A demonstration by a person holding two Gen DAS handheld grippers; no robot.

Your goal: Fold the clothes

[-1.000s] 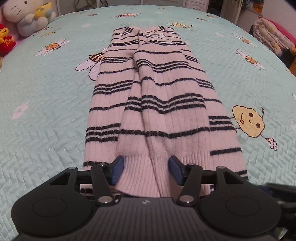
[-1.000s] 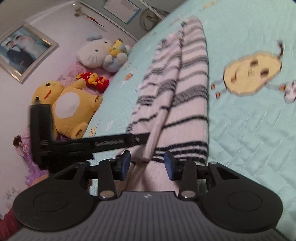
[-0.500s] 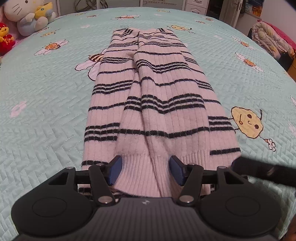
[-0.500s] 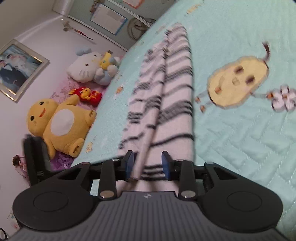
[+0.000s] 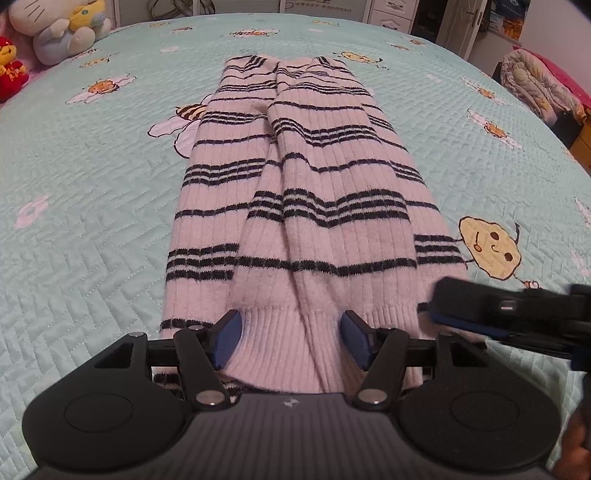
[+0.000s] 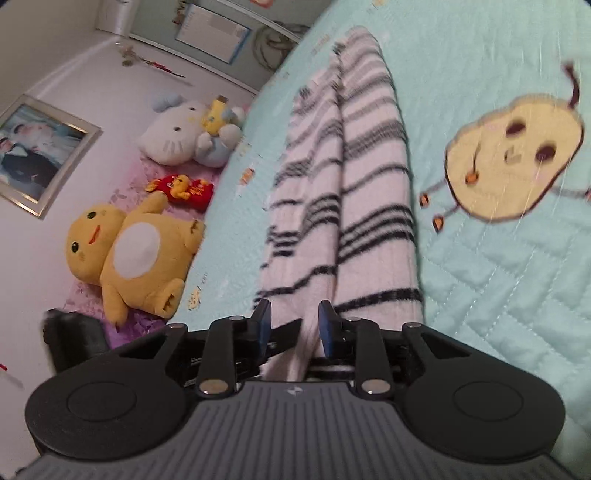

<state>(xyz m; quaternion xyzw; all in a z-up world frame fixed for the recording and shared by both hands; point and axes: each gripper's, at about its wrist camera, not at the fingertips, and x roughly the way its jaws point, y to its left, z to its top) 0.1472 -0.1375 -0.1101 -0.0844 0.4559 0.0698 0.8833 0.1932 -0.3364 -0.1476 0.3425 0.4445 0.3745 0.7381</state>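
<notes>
Sweater hem hidden under left tool.

Sweater lengthwise mid-bed on quilt, plush toys beyond its far-left corner

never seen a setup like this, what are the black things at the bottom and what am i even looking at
Those black shapes are hand-held grippers, one in each of a person's hands, each with two blue-padded fingers and a camera looking forward along them. One picture comes from the left gripper, the other from the right gripper, tilted sideways. Between them lies a pink sweater with black stripes, sleeves folded in, on a mint quilted bedspread. Both grippers are open at its ribbed hem; nothing is gripped yet. The right gripper also shows at the left picture's right edge. Plush toys sit beside the bed.
</notes>
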